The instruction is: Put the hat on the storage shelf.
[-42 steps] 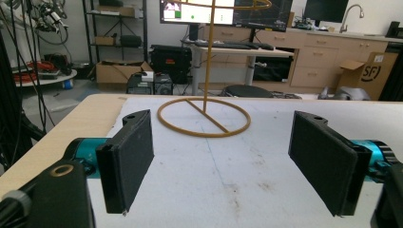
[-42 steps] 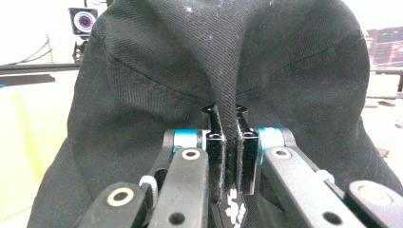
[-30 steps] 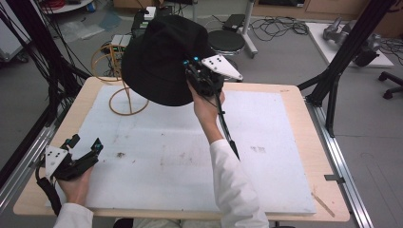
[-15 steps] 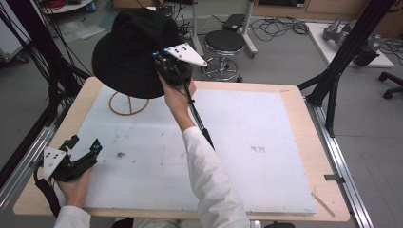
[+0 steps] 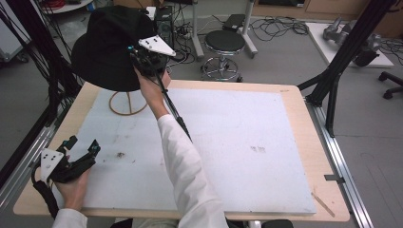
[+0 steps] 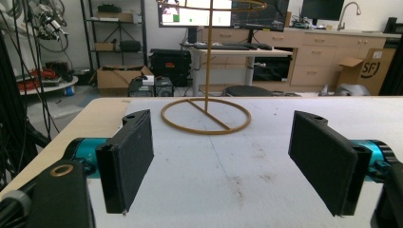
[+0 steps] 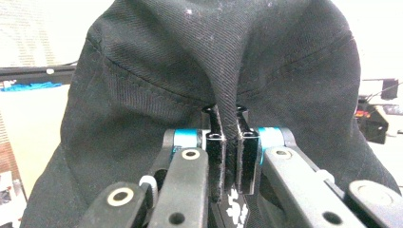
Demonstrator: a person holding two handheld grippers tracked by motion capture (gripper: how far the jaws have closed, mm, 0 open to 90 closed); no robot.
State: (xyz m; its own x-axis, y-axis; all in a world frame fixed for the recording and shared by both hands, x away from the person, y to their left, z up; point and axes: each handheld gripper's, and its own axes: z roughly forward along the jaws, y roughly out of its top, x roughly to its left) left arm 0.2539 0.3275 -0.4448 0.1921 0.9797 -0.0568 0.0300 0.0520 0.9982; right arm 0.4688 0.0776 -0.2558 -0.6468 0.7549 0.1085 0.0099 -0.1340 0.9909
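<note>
High view | right gripper (image 5: 142,61) pinches black hat (image 5: 107,47) (lifted) | over stand (image 5: 128,102)

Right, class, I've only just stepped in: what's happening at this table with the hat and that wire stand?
A person is working with a gripper in each hand. The right gripper is clamped on a fold of a black hat, holding it in the air above the tan wire stand at the table's far left corner. The hat is not on the stand yet. The left gripper rests near the front left of the white table, its jaws open and empty.

White-topped table (image 5: 247,142) with wire stand (image 5: 127,102)
</note>
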